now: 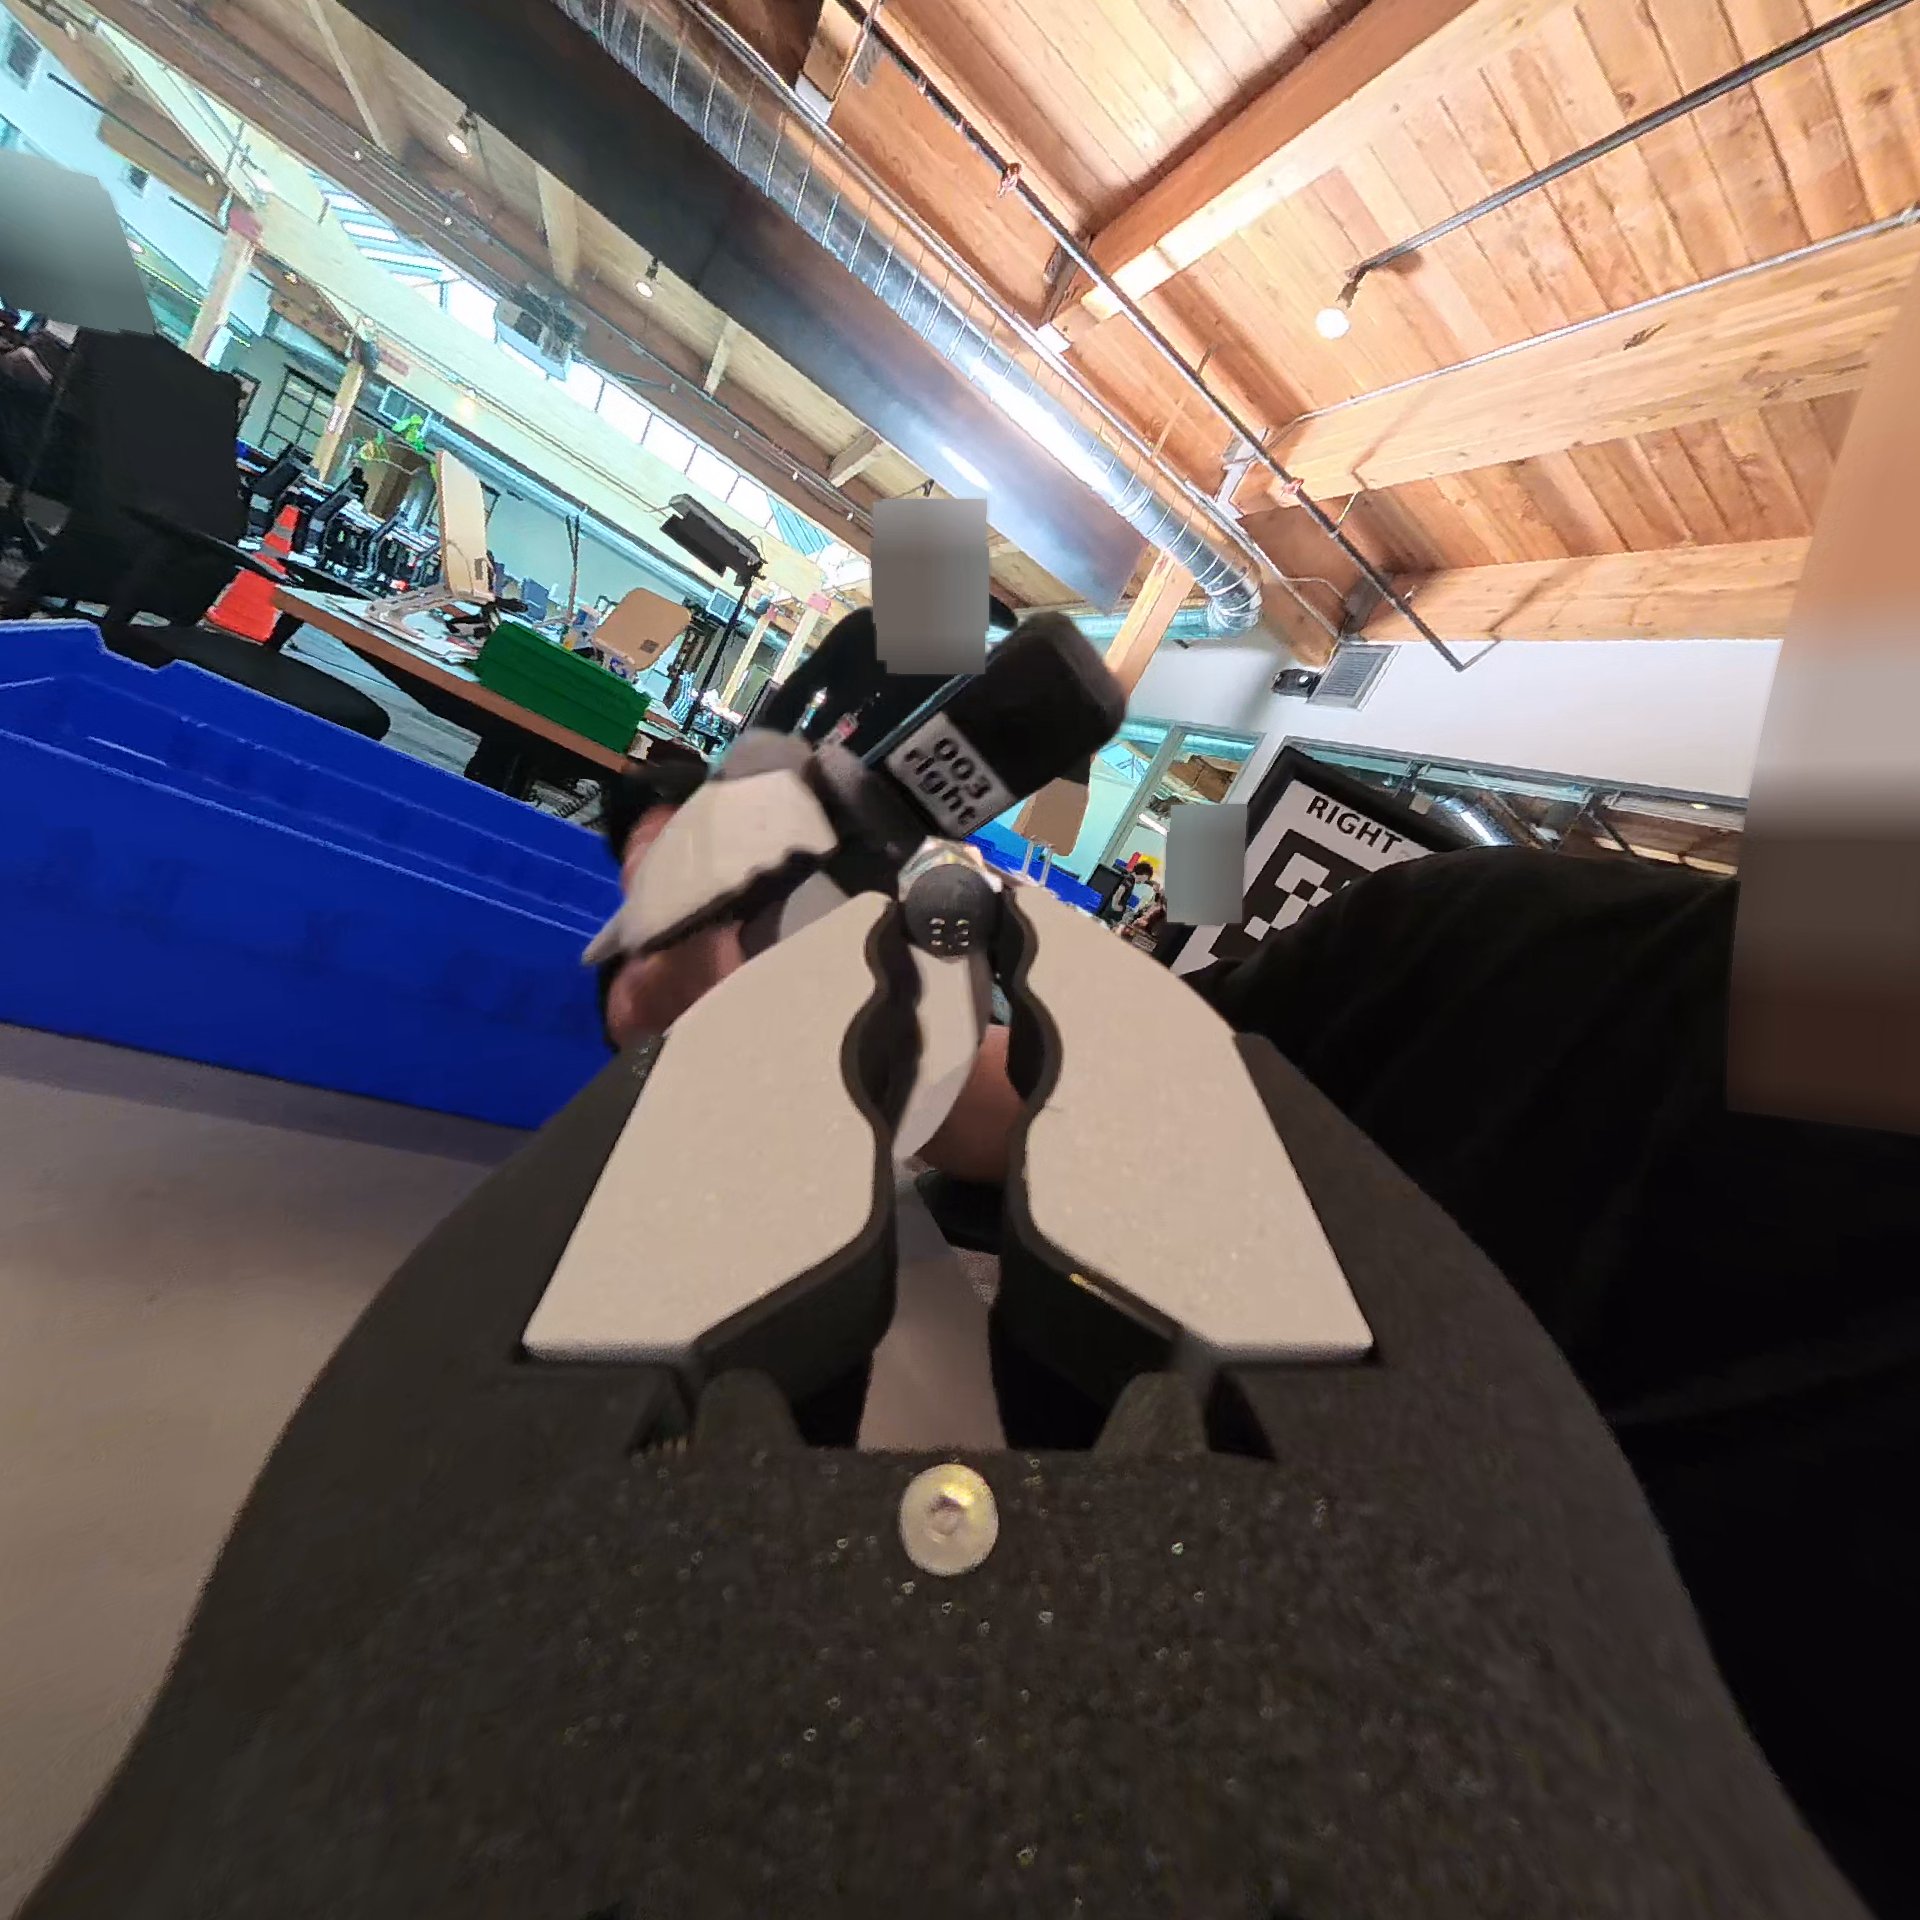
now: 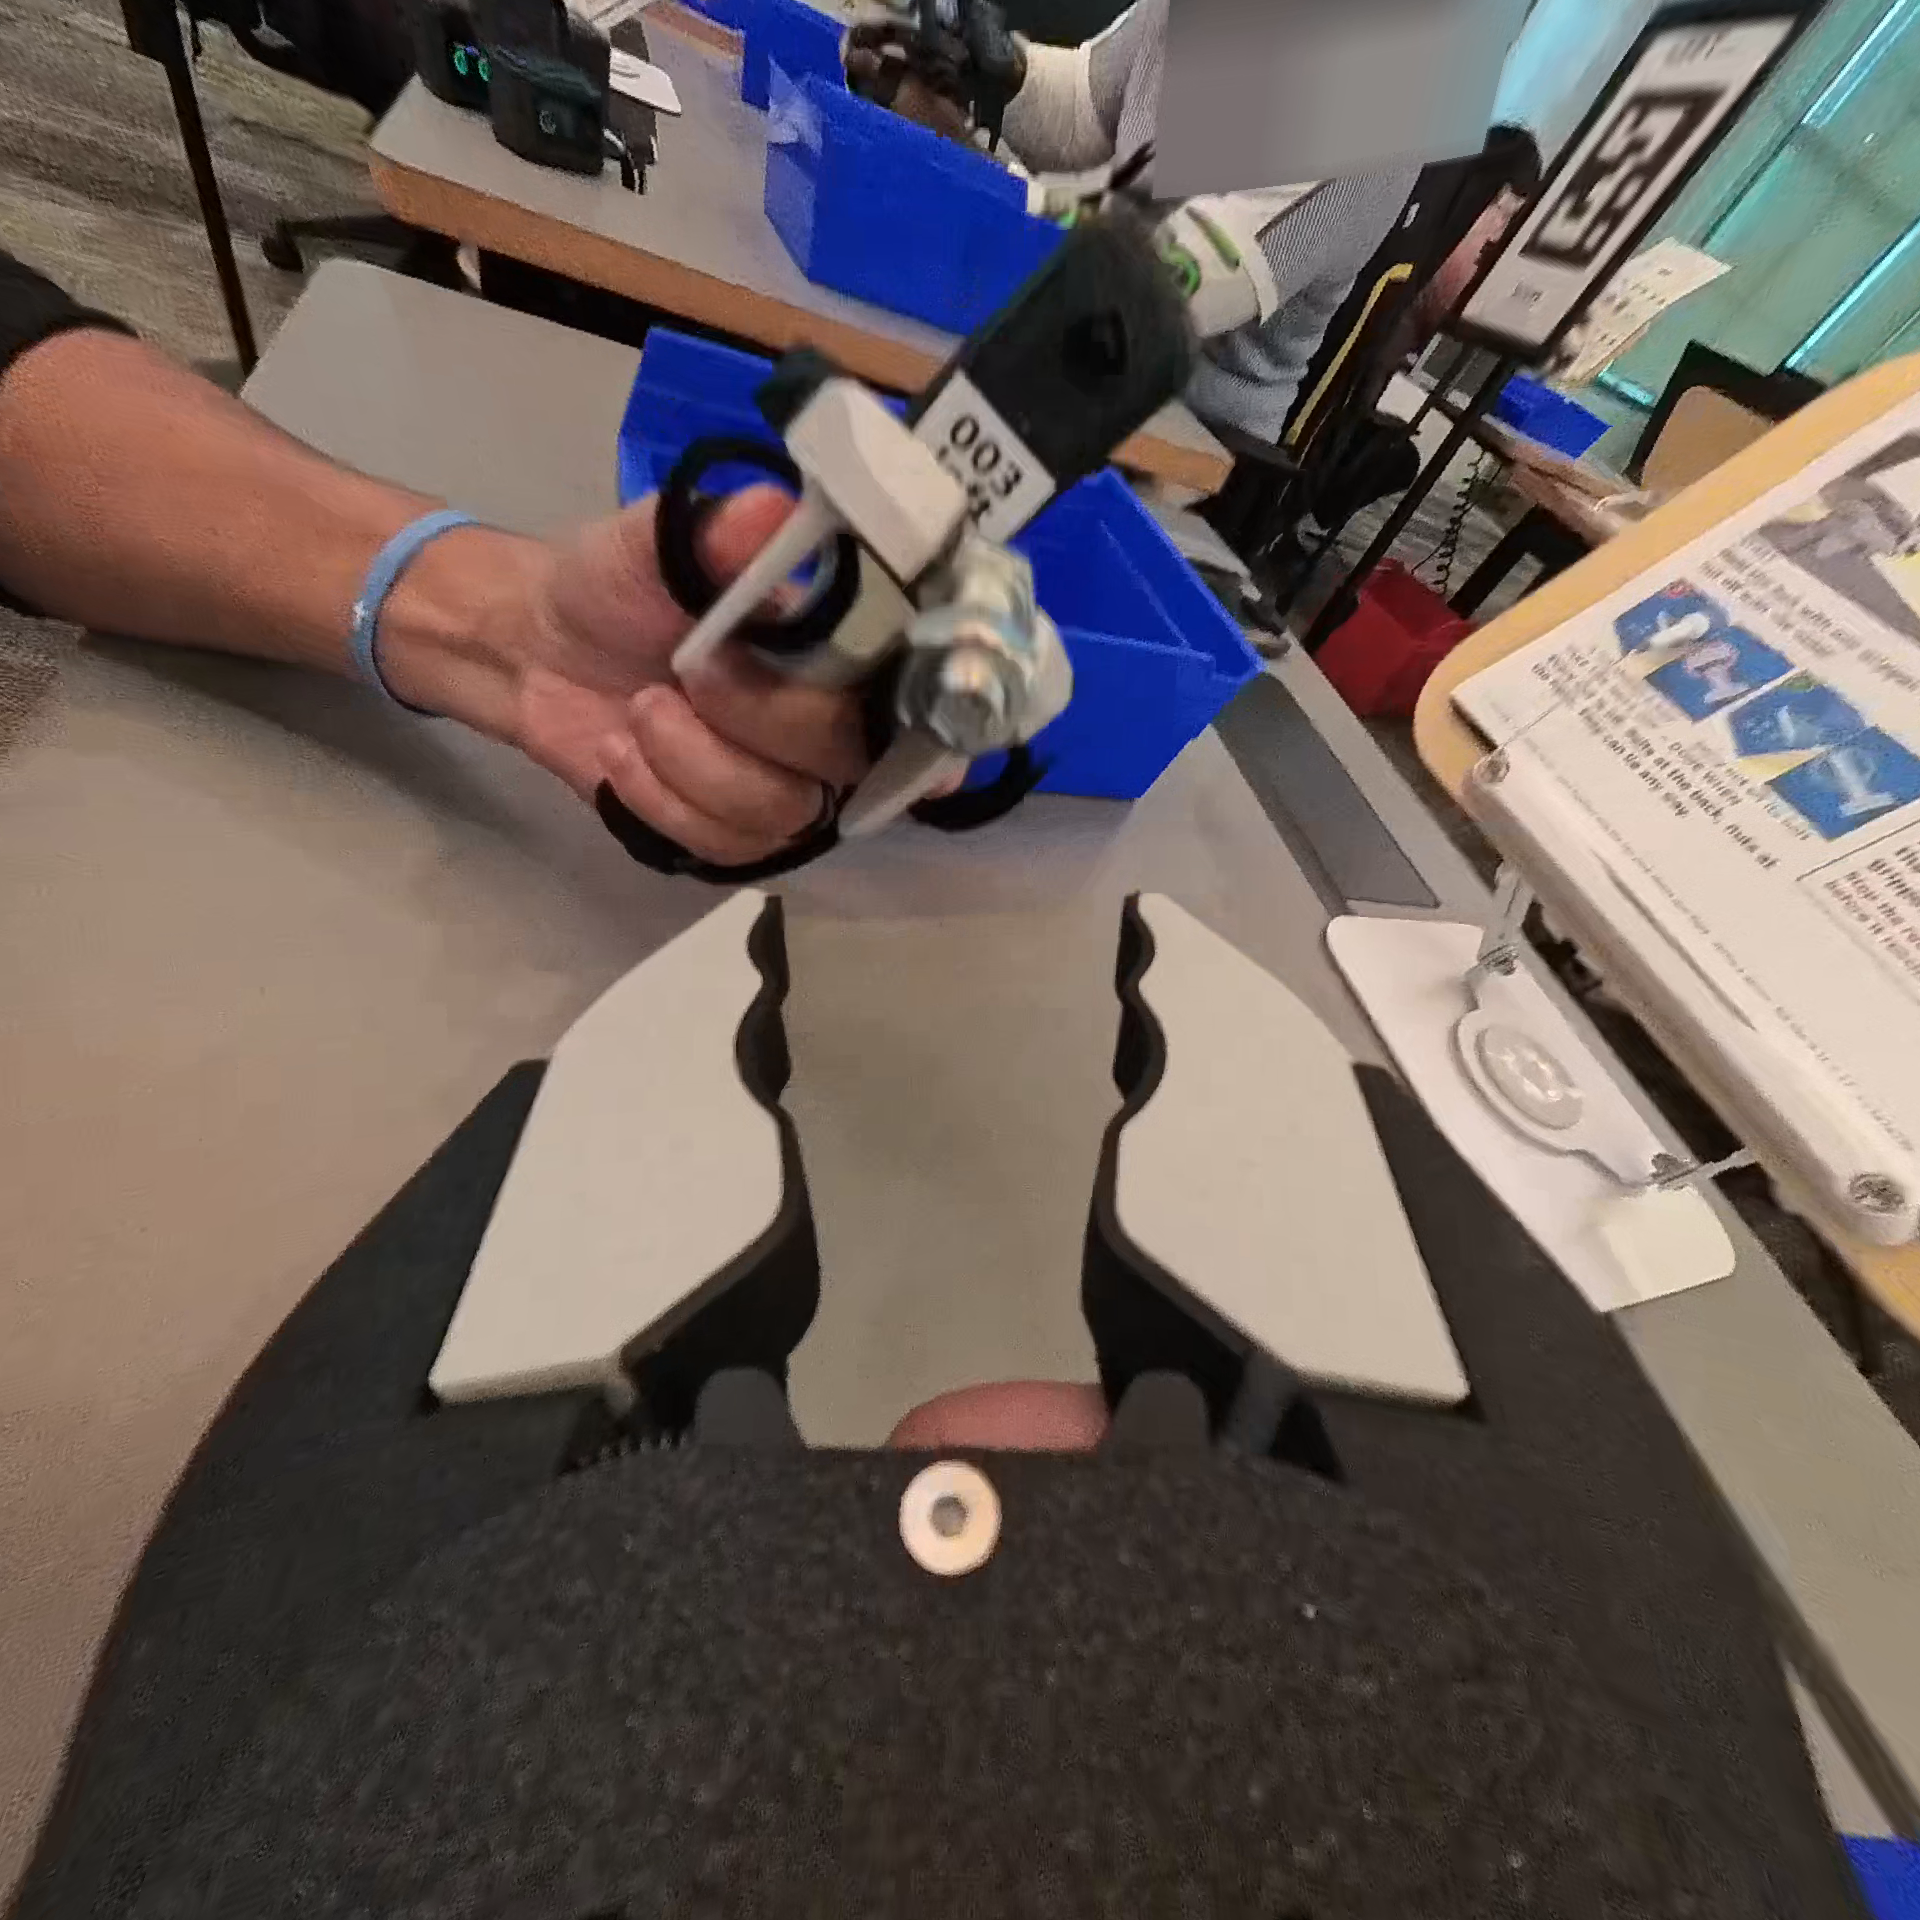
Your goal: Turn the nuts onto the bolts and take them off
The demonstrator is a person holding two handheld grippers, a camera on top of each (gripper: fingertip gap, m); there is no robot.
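Observation:
My left gripper [image 1: 948, 935] is shut on the dark round head of a bolt [image 1: 948, 916], held up in the air. A silver nut [image 1: 940, 860] sits on the bolt just beyond the head. In the right wrist view the left gripper [image 2: 925, 655] points towards me, and the bolt's threaded end with the nut [image 2: 977, 675] faces the camera. My right gripper [image 2: 951, 925] is open and empty, its tips a short way in front of the nut and below it. It also shows in the left wrist view [image 1: 831, 935], behind the bolt.
A blue bin [image 2: 1122, 644] stands on the grey table [image 2: 312, 935] behind the bolt, and another blue bin [image 1: 260, 883] lies at the left. An instruction sheet on a stand [image 2: 1714, 727] with a white base [image 2: 1507, 1091] is at the right edge. A bare hand [image 2: 623, 675] holds the left gripper. Across from one pair of fingers to the other is roughly 5 cm.

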